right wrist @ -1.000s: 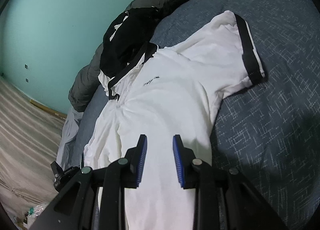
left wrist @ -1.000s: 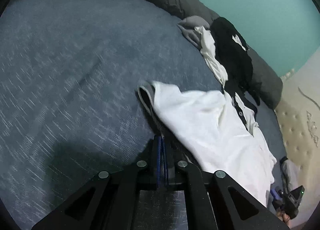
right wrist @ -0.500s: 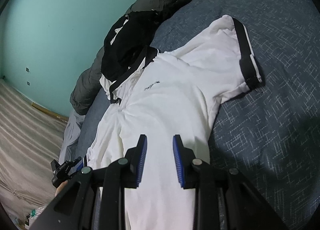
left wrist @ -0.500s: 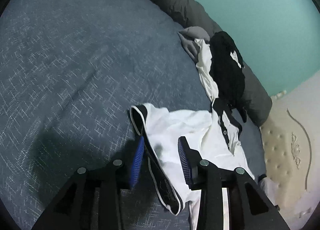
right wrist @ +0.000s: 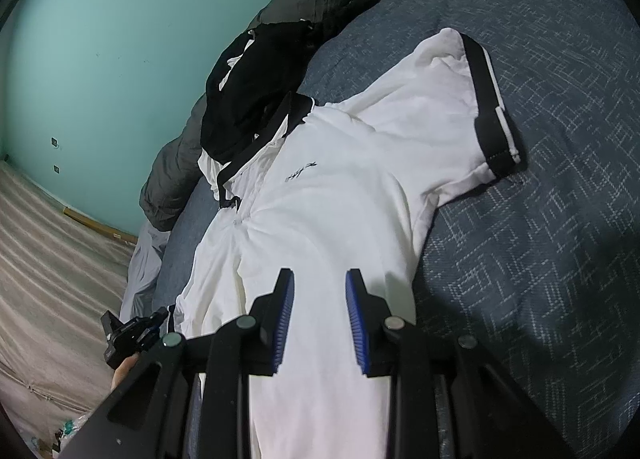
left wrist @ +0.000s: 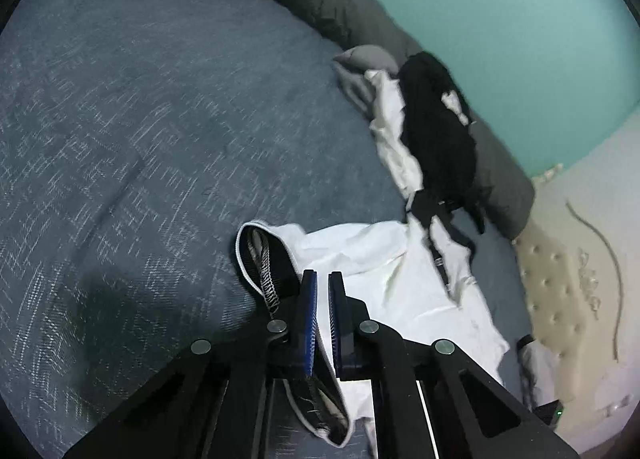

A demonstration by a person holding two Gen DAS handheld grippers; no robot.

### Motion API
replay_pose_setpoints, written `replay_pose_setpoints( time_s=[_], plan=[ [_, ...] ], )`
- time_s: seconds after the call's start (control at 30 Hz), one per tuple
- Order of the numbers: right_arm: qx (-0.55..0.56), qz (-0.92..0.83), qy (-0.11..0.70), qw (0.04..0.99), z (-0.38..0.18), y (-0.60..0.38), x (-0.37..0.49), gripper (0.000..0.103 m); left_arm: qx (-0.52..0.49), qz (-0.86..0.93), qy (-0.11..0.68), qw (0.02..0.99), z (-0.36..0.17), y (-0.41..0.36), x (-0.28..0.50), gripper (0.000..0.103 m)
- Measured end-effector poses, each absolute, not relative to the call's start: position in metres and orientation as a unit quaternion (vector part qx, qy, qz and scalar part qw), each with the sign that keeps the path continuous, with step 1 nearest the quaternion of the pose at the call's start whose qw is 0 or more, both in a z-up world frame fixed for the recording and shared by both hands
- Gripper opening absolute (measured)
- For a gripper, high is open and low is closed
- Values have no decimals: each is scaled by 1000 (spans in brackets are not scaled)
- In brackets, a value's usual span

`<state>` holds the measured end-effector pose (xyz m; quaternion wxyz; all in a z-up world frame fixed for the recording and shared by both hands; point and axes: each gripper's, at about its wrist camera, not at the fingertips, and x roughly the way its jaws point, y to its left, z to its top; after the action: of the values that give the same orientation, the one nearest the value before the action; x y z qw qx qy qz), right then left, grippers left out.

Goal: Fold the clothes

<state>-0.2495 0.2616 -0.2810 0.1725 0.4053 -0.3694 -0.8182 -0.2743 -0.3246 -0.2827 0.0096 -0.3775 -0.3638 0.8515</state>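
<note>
Shirt [right wrist: 340, 187], white polo with black collar and cuffs, lay face up on the blue bed [right wrist: 560, 219], its long axis running away from you toward the wall. Your left gripper [left wrist: 322, 279] had its jaws clenched on one black-banded sleeve; your right gripper [right wrist: 320, 279] hovered over the body, jaws released.

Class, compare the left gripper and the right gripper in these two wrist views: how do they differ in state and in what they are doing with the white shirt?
The left gripper has its fingers nearly together, pinching the black-trimmed sleeve cuff; the right gripper has its fingers wide apart, holding nothing. The left works at the edge of the white shirt; the right hangs over its body. Both have black frames and blue finger pads.
</note>
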Motion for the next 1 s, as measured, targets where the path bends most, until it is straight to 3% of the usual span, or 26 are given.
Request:
replay_pose_setpoints(
  time_s=[0.2, 0.43, 0.53, 0.63, 1.0],
  plan=[
    [403, -818, -372, 173, -280, 264, -249, 26, -400, 841, -363, -27, -289, -328, -262, 8],
    [402, -818, -374, 174, -279, 264, -249, 26, -414, 834, -364, -24, -296, -325, -255, 20],
    [402, -817, -375, 174, -280, 264, -250, 26, -415, 841, -347, -16, -294, -321, -257, 18],
    [402, -817, -376, 174, -280, 265, -250, 26, -404, 845, -350, -1, -289, -320, -259, 1],
    [403, -816, -376, 175, -280, 266, -250, 26, -354, 848, -389, 63, -275, -317, -274, 2]
  ],
)
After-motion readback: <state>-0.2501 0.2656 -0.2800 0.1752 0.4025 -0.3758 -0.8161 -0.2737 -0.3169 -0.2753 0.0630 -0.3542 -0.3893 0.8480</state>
